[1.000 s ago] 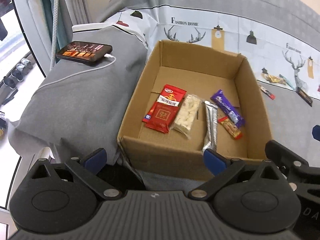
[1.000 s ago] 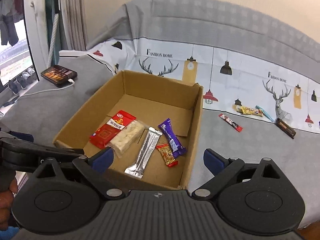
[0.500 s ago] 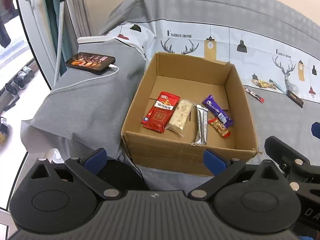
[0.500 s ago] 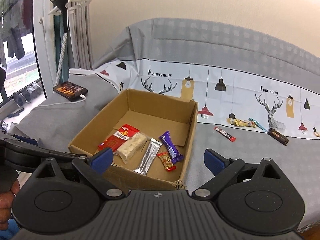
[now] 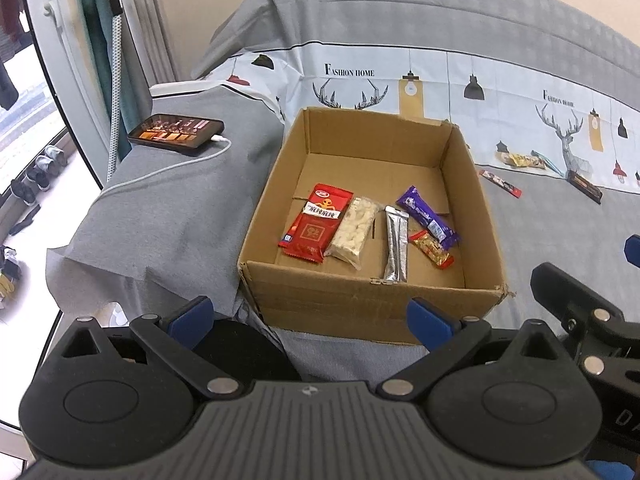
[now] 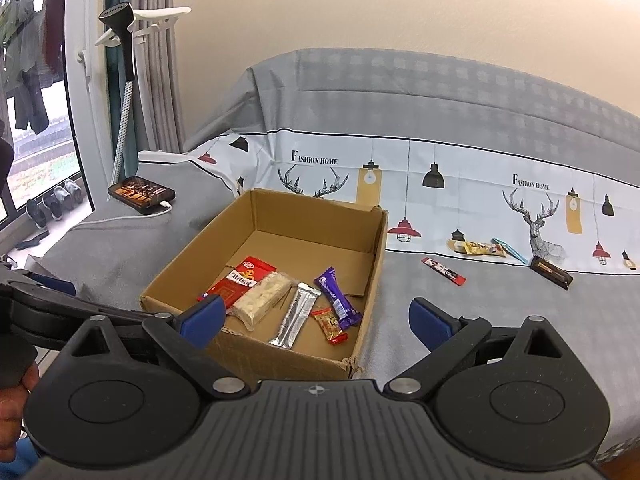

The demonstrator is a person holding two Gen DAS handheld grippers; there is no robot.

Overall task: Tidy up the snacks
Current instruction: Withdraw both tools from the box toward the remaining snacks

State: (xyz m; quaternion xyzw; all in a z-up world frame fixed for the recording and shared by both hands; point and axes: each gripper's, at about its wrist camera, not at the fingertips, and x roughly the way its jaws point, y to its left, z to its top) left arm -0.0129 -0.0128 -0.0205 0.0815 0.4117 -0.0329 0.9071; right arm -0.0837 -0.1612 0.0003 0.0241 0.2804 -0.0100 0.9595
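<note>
I'm looking at a beige wall (image 6: 400,20) backing a sofa-like surface under a grey cover (image 6: 480,312) printed with deer and lamps. A window (image 6: 36,140) with curtains is sitting at the left, shoes on the floor below it. A cardboard box (image 5: 372,304) is resting open on the cover, holding 5 snacks: red packet (image 5: 316,226), pale nougat bar (image 5: 354,232), silver stick (image 5: 397,250), purple bar (image 5: 426,216), small red-gold bar (image 5: 434,254). 4 more snacks are lying loose on the cover right of the box, including a red-black stick (image 6: 443,271). A phone (image 5: 176,135) is charging left of the box. I'm holding the left gripper (image 5: 308,316) and right gripper (image 6: 314,316) spread wide, both empty, hovering near the box's front.
</note>
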